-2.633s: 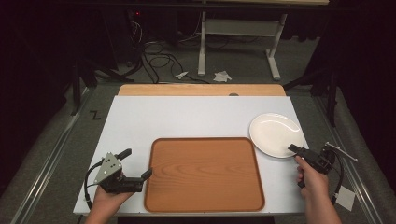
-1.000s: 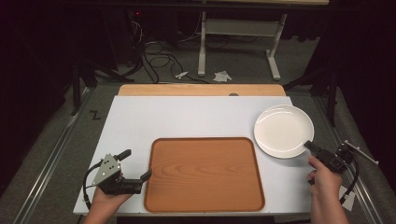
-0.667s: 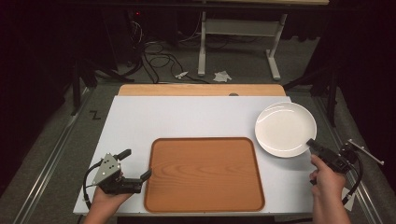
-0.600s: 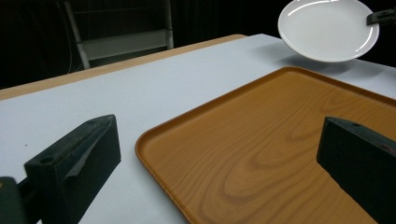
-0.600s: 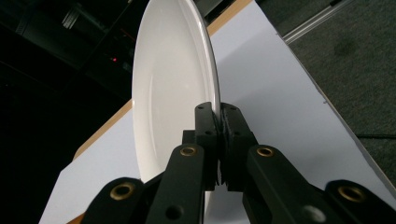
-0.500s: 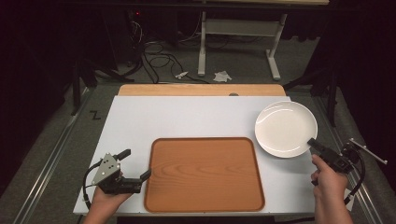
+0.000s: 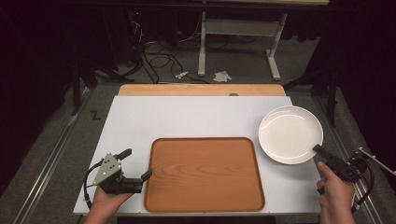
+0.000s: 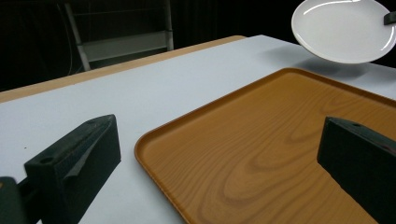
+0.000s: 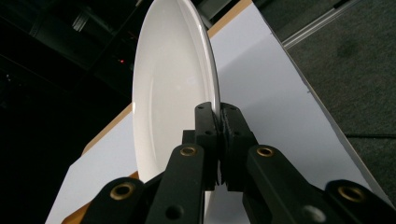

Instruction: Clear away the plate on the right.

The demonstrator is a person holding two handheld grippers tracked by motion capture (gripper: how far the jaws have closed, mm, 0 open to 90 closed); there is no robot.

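A white plate [image 7: 290,134] hangs a little above the table's right side, and its shadow falls on the white top. My right gripper [image 7: 318,150] is shut on the plate's near rim; in the right gripper view the plate [image 9: 168,93] stands on edge between the closed jaws of that gripper [image 9: 218,116]. An empty wooden tray [image 7: 205,172] lies at the front centre. My left gripper [image 7: 136,163] rests open at the tray's left edge. In the left gripper view the gripper [image 8: 219,144] straddles the corner of the tray [image 8: 261,154], with the plate [image 8: 343,28] far off.
The white tabletop [image 7: 187,116] has a wooden strip [image 7: 201,89] along its far edge. Beyond it are desk legs [image 7: 201,42] and cables [image 7: 154,60] on a dark floor. The plate's right rim reaches past the table's right edge.
My right gripper has carried the plate rightwards and slightly up, off the table. The left gripper and the tray have not moved.
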